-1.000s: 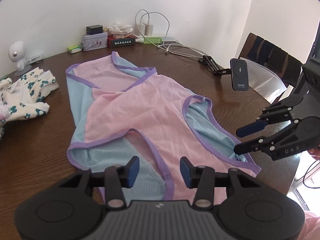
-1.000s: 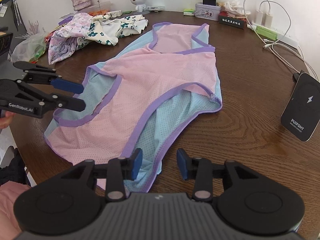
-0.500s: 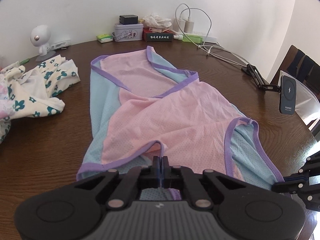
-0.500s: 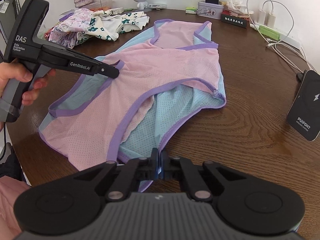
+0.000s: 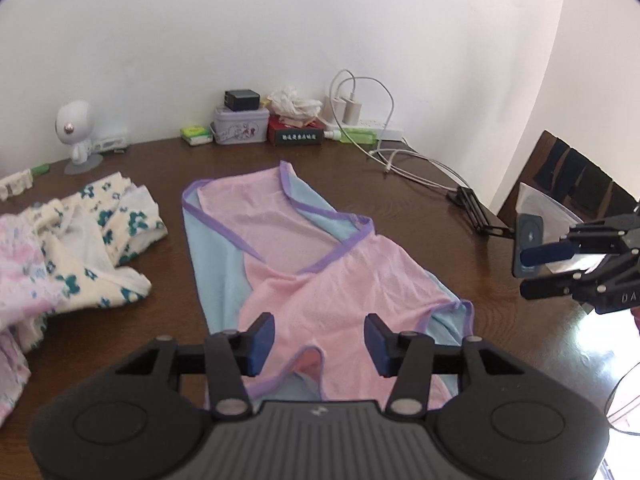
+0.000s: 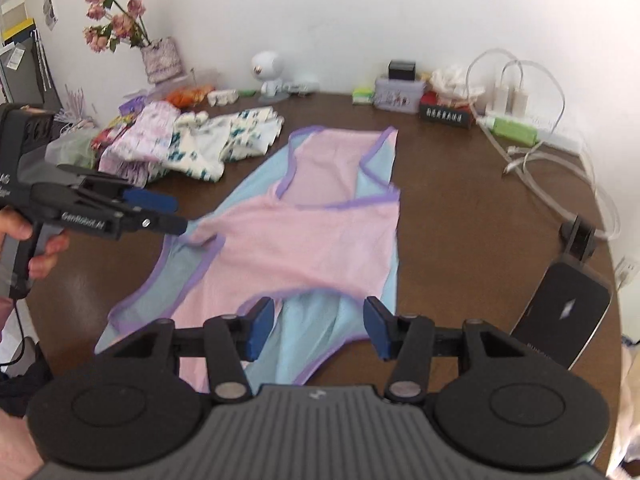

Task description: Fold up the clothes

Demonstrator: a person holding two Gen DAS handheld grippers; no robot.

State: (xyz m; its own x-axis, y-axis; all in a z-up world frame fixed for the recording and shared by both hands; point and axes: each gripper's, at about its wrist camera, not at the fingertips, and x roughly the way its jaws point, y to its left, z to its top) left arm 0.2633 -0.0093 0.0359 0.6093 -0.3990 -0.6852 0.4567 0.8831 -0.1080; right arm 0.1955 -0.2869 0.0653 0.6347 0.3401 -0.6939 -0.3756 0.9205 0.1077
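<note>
A pink and light-blue mesh garment [image 5: 320, 280] with purple trim lies spread on the brown table [image 5: 172, 320]. My left gripper [image 5: 320, 340] hovers over its near hem. Its jaws are opening and no cloth is between the blue pads [image 5: 262, 338]. In the right wrist view the garment [image 6: 304, 240] runs away from me. My right gripper [image 6: 319, 328] hangs above its near blue part, jaws opening and holding nothing. The right gripper [image 5: 548, 272] also shows at the right edge of the left wrist view. A hand [image 6: 40, 248] holds the left gripper [image 6: 160, 210] over the garment's left edge.
Floral clothes [image 5: 80, 248] lie piled left of the garment. A phone stand [image 6: 560, 312] and cables [image 6: 540, 168] occupy the right side. Tins, boxes [image 5: 239, 124], a white figurine [image 5: 76, 132] and a flower vase [image 6: 160, 56] line the wall. A chair [image 5: 568, 176] stands at the right.
Half a second ago both grippers were shut low at the garment's near hem. Now both are open and have lifted away, and the hem lies on the table.
</note>
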